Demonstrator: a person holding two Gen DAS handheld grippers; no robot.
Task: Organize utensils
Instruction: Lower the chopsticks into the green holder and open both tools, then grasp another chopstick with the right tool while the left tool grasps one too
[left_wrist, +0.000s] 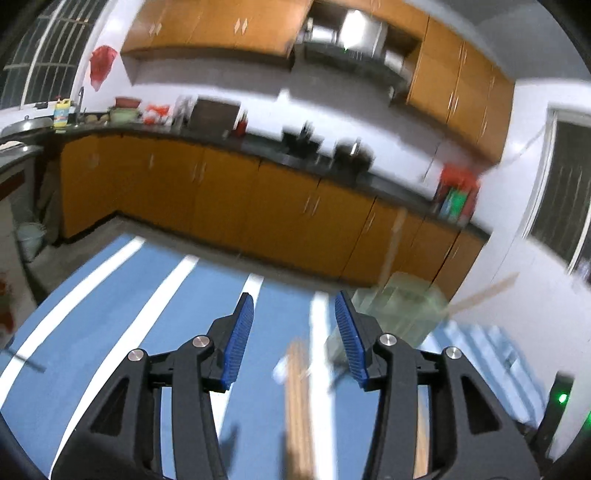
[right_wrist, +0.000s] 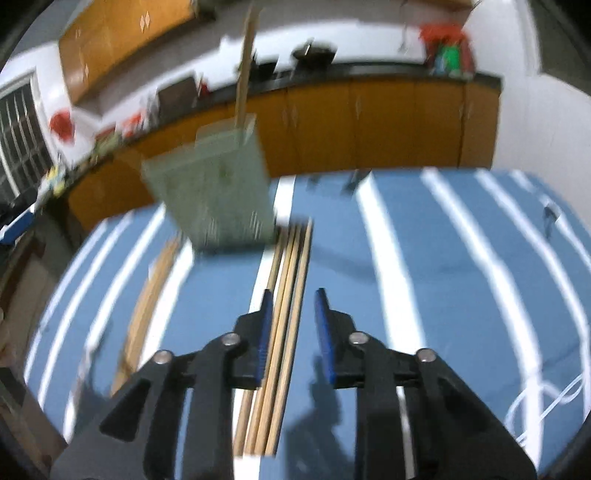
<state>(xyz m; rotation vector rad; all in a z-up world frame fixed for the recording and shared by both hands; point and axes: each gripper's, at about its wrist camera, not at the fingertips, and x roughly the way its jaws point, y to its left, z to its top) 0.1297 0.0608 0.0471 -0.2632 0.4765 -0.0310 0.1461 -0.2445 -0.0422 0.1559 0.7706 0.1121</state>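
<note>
In the left wrist view we see the left gripper (left_wrist: 294, 325) with its two blue ribbed pads (left_wrist: 242, 334) standing apart over the blue cloth with white stripes (left_wrist: 110, 325); nothing is pinched between them. Below the gap lies one blurred bundle of wooden chopsticks (left_wrist: 297, 406); we cannot count the sticks in it here. Just right of the gripper stands one pale green, see-through holder (left_wrist: 399, 310), boxy in shape, with two wooden sticks (left_wrist: 393, 243) leaning out of its top. Beyond the holder runs a row of orange cabinets (left_wrist: 221, 199) under a dark counter, with a second row of orange cabinets on the wall above. A red bag (left_wrist: 101, 66) hangs on the wall far left of the holder. We can read no writing; everything is smeared by motion.

In the right wrist view the right gripper (right_wrist: 293, 321) hovers over the same striped cloth (right_wrist: 461, 277). Its jaws are parted only narrowly, and the pads do not press on anything. Four thin, round wooden chopsticks (right_wrist: 286, 295) lie side by side on the cloth, running from the foot of the holder (right_wrist: 214, 195) toward the camera; they pass under the gap, closer to the left pad (right_wrist: 266, 321). Left of the holder's foot lies another pair of flat wooden sticks (right_wrist: 147, 306) on the cloth. One stick (right_wrist: 246, 66) stands up out of the holder. A loop of thin white cord (right_wrist: 546, 402) lies on the cloth far right of the holder. No label is legible here either.
</note>
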